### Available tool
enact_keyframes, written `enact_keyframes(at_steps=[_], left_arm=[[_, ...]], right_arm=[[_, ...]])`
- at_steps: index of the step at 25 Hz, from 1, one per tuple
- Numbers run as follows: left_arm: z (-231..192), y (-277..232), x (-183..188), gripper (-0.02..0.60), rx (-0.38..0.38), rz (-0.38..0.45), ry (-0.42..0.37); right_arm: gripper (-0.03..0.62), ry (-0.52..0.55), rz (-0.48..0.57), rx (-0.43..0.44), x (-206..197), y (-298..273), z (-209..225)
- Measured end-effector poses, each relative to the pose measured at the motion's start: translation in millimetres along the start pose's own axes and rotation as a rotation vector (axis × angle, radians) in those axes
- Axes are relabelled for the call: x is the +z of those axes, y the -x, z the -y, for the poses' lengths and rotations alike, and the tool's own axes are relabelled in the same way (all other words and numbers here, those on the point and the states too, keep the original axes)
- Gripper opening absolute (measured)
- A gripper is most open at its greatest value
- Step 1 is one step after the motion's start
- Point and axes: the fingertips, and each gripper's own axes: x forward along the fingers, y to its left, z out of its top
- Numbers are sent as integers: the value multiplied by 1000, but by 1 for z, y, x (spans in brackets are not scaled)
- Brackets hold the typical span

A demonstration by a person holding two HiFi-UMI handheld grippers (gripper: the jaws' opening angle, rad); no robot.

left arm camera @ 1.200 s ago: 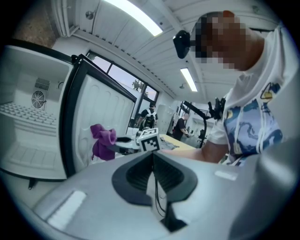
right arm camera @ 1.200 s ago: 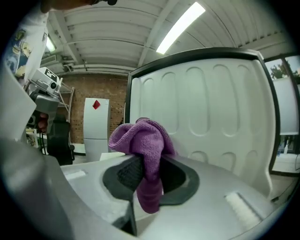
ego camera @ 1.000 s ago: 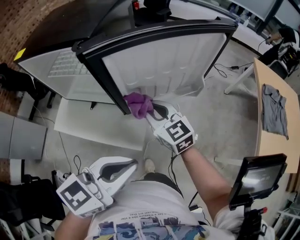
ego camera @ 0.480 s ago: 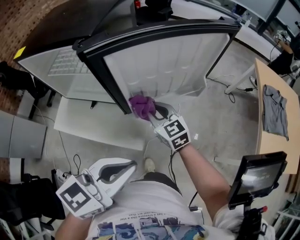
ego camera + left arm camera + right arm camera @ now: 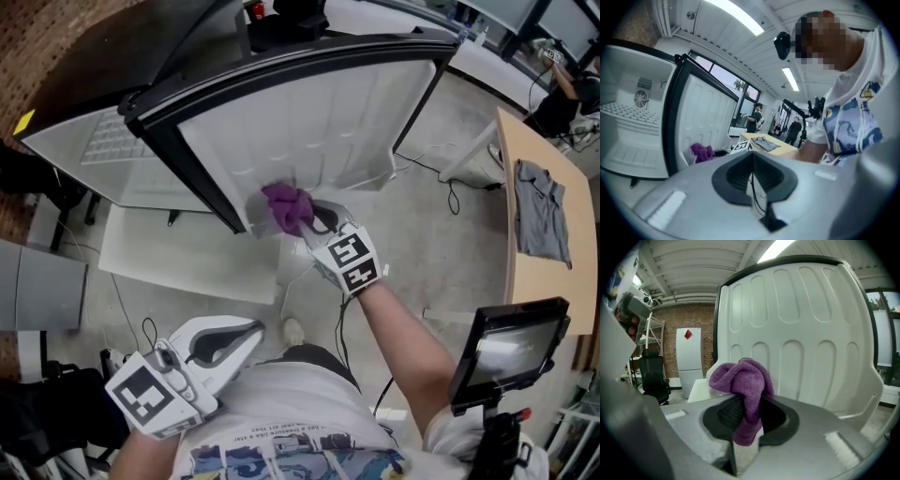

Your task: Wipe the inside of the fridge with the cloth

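Concrete floor [image 5: 441,244], brick wall [image 5: 698,315], wooden table [image 5: 511,281], ceiling strip lights [image 5: 733,16].

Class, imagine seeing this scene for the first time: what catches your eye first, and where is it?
The bright purple cloth stands out, clamped in the right gripper low in front of the white ribbed inner panel of the open fridge door. The left gripper hangs shut and empty near the person's waist.

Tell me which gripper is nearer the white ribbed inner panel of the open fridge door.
Right. The right gripper holds the purple cloth right at the white ribbed door panel; the left gripper hangs shut, low by the person's torso.
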Motion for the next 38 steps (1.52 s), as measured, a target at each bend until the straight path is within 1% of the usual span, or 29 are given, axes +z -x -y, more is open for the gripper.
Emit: enact_keyframes(at_steps=[4,11,17,19,24,26,28,29,31,35,36,38], left_arm=[[-5,1,-6,5,-6,-20,-62],[-2,-8,-5,5,-24,-31,-63],[2,-10,-8,5,-39,-38,-57],[3,-11,-7,5,-38,-39,-49],[3,-6,-9,5,-28,-41,-79],[4,-6,-8,5,-27,-39,-69],[7,-7,-7,5,-33,-36,-41],[7,-7,-8,5,-35,-37,-42],[4,-6,-11,5,-34,-42,-68],[7,-10,-10,5,-52,-42,-65],[8,-11,-11,5,-58,-42,-65],[14,-16,-9,5,-74,-40,-33]], right_arm=[[80,-6,-6,-25,-4,5,13],[80,-14,-14,-75,-10,18,37],[80,-26,-26,-155,-19,32,69],[80,-28,-30,-191,-22,38,84],[80,-17,-62,-309,-30,56,121],[80,-13,-74,-361,-31,64,136],[80,-15,-83,-412,-33,73,149],[80,-18,-83,-437,-33,78,156],[80,-27,-67,-476,-32,89,165],[80,-24,15,-545,-18,114,170],[80,-33,43,-576,-16,123,172],[80,-68,74,-654,-18,142,180]])
